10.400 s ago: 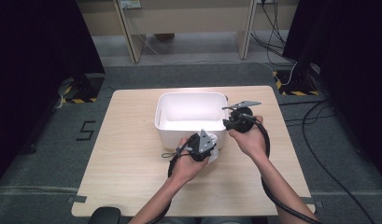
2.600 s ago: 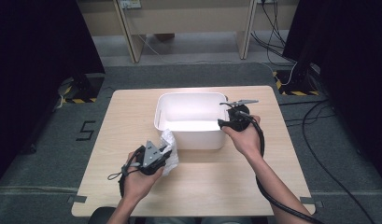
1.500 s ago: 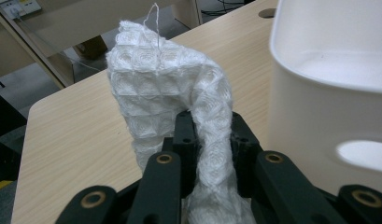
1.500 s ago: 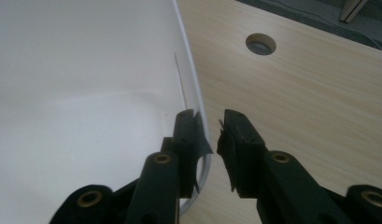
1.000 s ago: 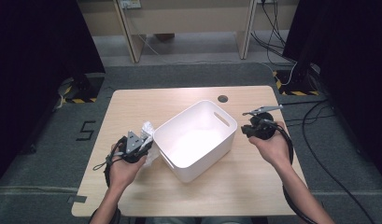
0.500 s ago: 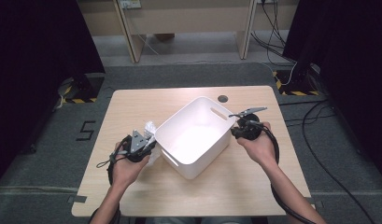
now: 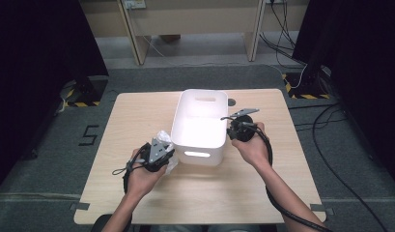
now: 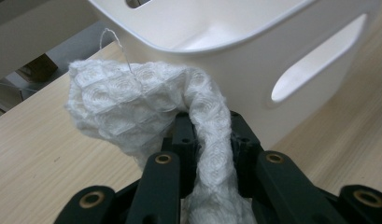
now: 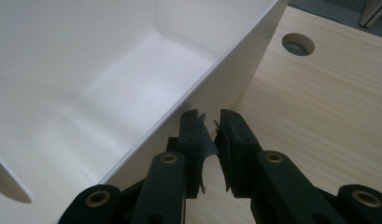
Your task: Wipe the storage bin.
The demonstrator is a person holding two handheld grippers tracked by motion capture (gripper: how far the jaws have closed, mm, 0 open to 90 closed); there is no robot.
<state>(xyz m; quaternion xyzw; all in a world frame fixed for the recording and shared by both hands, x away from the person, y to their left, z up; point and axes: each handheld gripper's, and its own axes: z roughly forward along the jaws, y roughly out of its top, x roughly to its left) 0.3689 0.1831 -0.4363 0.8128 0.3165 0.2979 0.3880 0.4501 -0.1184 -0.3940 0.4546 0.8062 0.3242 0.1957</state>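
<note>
One white plastic bin (image 7: 199, 126) stood near the middle of the wooden bench (image 7: 137, 116), its long side running away from the person, with a slot handle cut into each of its two short walls and nothing visible inside it. The left gripper (image 7: 156, 155) sat just beside the bin's near left corner, its jaws clamped on a single white quilted cloth (image 8: 146, 100); in the left gripper view the cloth bunched up above the jaws and a strip of it ran down between them, with the bin's wall and one handle slot directly ahead and close. The right gripper (image 7: 239, 129) was at the bin's right long wall, near the rim. In the right gripper view its jaws had just been opening and stood a little apart, with the thin edge of the bin's wall (image 9: 205, 140) between them, the pads not clearly pressing on it. One round cable hole (image 9: 298, 44) lay in the bench beyond the bin's far right corner. Past the bench were grey carpet, pale furniture legs and loose cables on the floor.
</note>
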